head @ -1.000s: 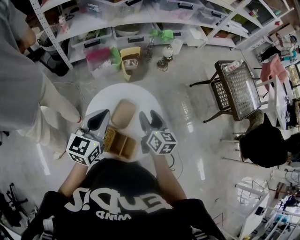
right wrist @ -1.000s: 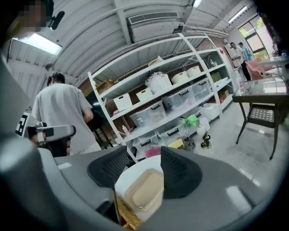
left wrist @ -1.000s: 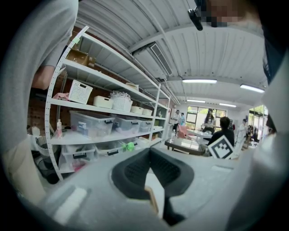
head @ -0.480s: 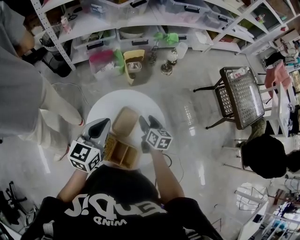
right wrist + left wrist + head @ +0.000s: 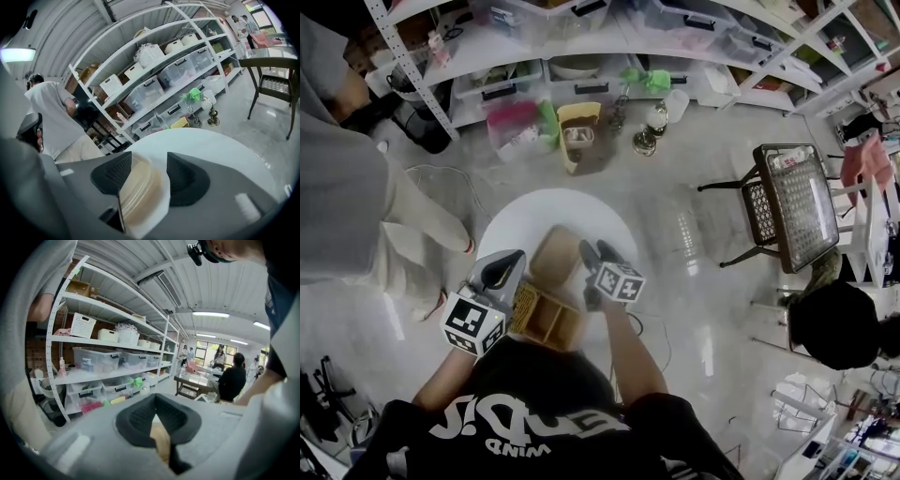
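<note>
On the white round table lies a shallow tan container, and nearer to me a brown box with compartments. My left gripper sits at the box's left edge. In the left gripper view its jaws are shut on a thin tan wall of the box. My right gripper reaches in from the right beside the tan container. In the right gripper view it is open, with the tan container between its jaws, close to the left one.
White shelves with clear bins run along the back. Pink and yellow containers stand on the floor before them. A black wire-topped table is at the right. One person stands at the left, another sits at the right.
My right gripper has moved forward, so the tan container now lies between its jaws instead of ahead of them. The left gripper still grips the box.
</note>
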`<state>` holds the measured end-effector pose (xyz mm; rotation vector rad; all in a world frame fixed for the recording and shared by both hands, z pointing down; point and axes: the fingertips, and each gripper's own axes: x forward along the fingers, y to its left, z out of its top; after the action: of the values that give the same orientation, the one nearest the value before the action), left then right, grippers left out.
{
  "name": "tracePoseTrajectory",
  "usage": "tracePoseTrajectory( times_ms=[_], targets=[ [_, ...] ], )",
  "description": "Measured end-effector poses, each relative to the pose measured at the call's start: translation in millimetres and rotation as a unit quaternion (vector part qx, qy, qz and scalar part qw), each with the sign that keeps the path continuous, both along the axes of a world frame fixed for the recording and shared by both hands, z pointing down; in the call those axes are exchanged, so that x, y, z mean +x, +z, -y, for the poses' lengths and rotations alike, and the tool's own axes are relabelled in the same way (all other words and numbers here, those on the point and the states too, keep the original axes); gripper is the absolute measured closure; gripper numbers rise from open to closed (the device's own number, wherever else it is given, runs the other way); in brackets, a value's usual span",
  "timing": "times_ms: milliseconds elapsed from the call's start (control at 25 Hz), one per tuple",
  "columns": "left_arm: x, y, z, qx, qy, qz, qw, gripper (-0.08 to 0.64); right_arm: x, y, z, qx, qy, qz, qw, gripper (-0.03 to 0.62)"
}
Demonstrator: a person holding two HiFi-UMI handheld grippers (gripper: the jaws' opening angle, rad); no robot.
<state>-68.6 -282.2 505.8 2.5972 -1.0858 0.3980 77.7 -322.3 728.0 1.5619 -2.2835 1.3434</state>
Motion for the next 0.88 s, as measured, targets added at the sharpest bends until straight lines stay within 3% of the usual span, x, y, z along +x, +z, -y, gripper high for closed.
tracePoseTrajectory(
  times_ms=[880],
  targets=[
    [-2.1,15.3,18.4,-0.019,-0.016,0.004,0.9997,0.558,-17.2,26.3,11.5,-0.045,-0.031,0.027,0.998,0.42]
  ],
)
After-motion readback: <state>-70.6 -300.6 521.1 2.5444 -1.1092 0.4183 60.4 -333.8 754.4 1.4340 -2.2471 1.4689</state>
